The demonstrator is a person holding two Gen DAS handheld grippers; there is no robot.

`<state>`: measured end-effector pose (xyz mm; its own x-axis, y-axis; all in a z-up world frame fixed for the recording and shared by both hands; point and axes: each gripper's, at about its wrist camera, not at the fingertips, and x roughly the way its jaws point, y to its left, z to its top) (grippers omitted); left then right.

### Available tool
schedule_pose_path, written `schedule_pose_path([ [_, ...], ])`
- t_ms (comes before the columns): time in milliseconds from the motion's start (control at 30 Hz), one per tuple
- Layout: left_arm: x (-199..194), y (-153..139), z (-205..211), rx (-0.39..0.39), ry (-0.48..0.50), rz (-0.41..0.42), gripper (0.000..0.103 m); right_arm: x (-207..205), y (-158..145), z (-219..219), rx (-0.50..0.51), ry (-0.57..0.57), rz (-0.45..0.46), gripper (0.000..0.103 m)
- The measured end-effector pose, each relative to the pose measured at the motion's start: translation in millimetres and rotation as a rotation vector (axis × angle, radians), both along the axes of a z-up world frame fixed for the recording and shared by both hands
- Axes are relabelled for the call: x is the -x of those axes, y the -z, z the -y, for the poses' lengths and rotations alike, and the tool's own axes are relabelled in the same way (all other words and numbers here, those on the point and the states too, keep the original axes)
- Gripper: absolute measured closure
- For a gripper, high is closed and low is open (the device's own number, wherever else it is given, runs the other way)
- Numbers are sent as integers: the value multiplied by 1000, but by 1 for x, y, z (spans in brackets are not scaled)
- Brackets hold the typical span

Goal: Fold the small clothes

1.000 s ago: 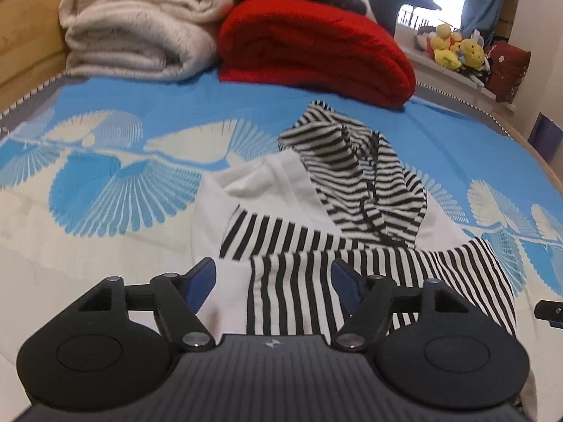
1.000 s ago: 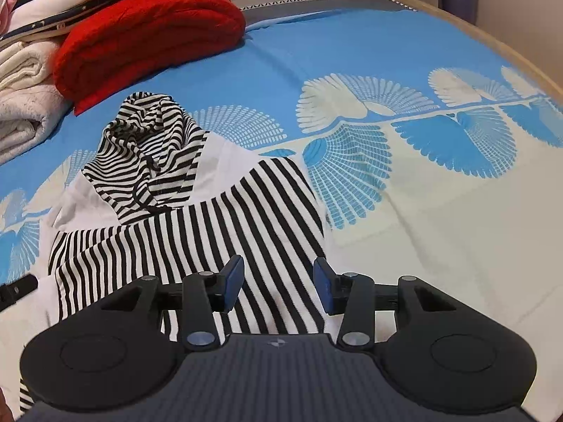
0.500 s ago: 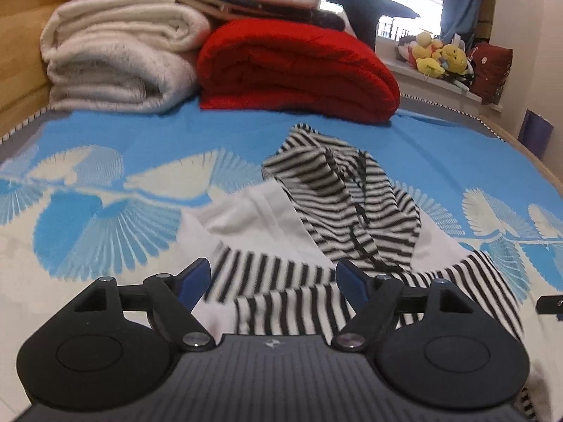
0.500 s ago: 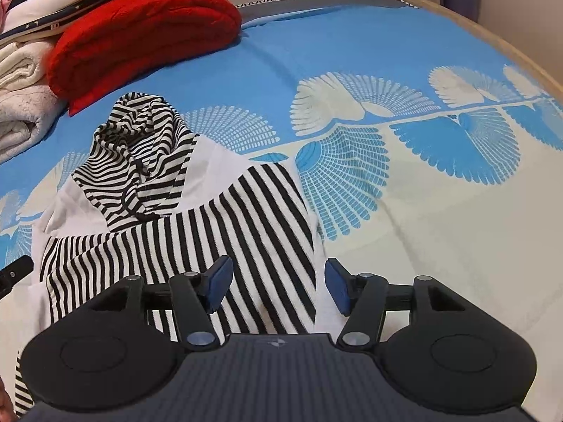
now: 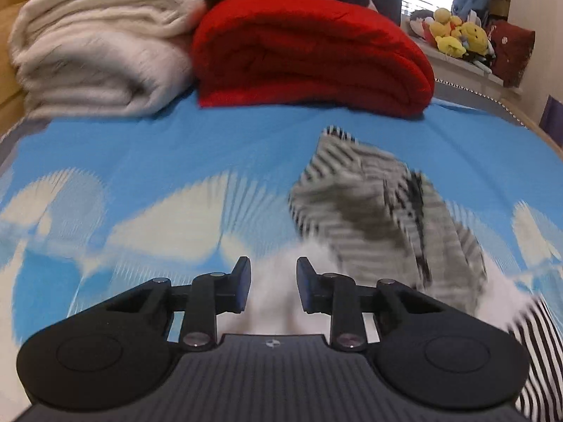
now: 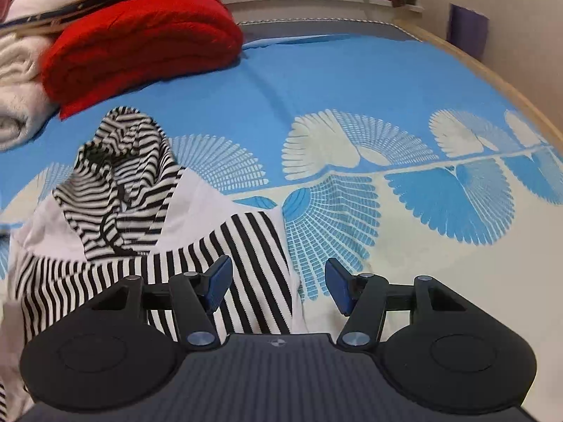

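Note:
A small hoodie lies rumpled on the blue bedspread (image 6: pixel 352 81): white body, black-and-white striped hood (image 6: pixel 123 183) and striped sleeve (image 6: pixel 253 246). In the left wrist view it is motion-blurred, hood (image 5: pixel 369 211) to the right. My left gripper (image 5: pixel 273 285) is over the white body cloth (image 5: pixel 274 306). Its jaws are closing, with a narrow gap and white cloth showing between them. My right gripper (image 6: pixel 278 283) stands open low over the right edge of the striped sleeve, the left fingertip (image 6: pixel 218 281) above stripes and the right one above bedspread.
A folded red blanket (image 5: pixel 309 52) and a folded cream blanket (image 5: pixel 98 52) are stacked at the head of the bed. Plush toys (image 5: pixel 457 35) sit on a ledge at the back right. A wooden bed edge (image 6: pixel 492 70) curves along the right.
The left gripper has swept across the hoodie from its striped part onto the white cloth, and its jaws have narrowed a lot. The right gripper's jaws have widened and shifted slightly.

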<state>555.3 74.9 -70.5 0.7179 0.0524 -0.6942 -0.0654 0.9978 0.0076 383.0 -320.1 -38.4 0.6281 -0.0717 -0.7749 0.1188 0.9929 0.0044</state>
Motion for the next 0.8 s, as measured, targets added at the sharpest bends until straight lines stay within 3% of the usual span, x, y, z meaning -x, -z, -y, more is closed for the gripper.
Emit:
schedule_pose_path([
  [133, -88, 1, 10, 21, 18, -4, 71, 0, 4, -7, 46, -63, -22, 43],
  [200, -127, 7, 14, 60, 6, -18, 65, 0, 7, -8, 58, -75, -34, 43],
  [300, -179, 21, 24, 113, -22, -53, 33, -1, 12, -8, 72, -88, -54, 43],
  [333, -193, 26, 28, 115, -37, -67, 29, -2, 14, -7, 71, -89, -61, 43],
  [533, -261, 50, 56, 46, -80, -120, 27, -5, 26, -1, 79, -78, -96, 43],
  [567, -266, 53, 62, 18, -83, -108, 29, -6, 28, 1, 79, -76, -100, 43],
  [633, -271, 60, 69, -5, -69, -118, 52, -6, 28, 2, 85, -71, -102, 43],
  [667, -273, 66, 73, -16, -49, -145, 92, -6, 28, 2, 88, -70, -100, 43],
  [700, -273, 68, 74, -24, -43, -163, 99, -6, 28, 2, 92, -70, -98, 43],
  [800, -254, 52, 83, -64, -13, -91, 100, -6, 27, 1, 93, -76, -98, 43],
])
